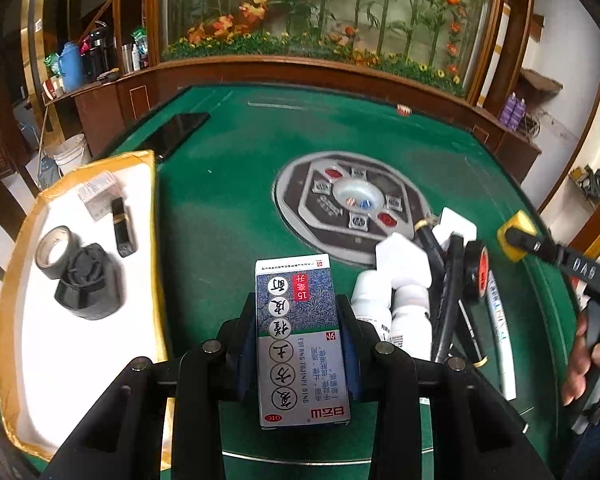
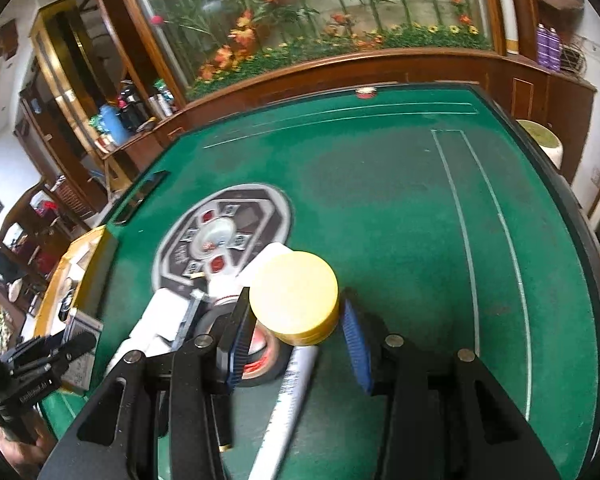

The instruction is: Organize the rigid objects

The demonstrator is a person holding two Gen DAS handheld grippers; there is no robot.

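— Two things are in hand at once. The left gripper (image 1: 300,344) pinches the medicine box (image 1: 300,340) by its long sides, clear of the green table (image 1: 228,184), between the white tray (image 1: 80,344) at the table's left edge and the pile nearer its right edge.

— And the right gripper (image 2: 296,320)?

— The yellow round tin (image 2: 294,298) sits between its blue pads (image 2: 240,344). The left pad touches the tin's side; the right one looks a shade off it, though blur makes that hard to call. I would say it is held.

— How should the box go in well?

— My judgement: carry it level over the tray's gold rim and set it flat on the bare white floor near the front, away from what already lies there — then let go only once it rests.

— What is in the tray now?

— One grey tape roll (image 1: 54,250), one black pouch (image 1: 88,288), one black lipstick-like tube (image 1: 122,226) and one small pale packet (image 1: 100,194).

— And left in the pile?

— Two white bottles (image 1: 410,312), one white block (image 1: 404,260), one black tape roll (image 1: 476,276), one long white tube (image 1: 500,336) — plus dark pens I cannot count surely.
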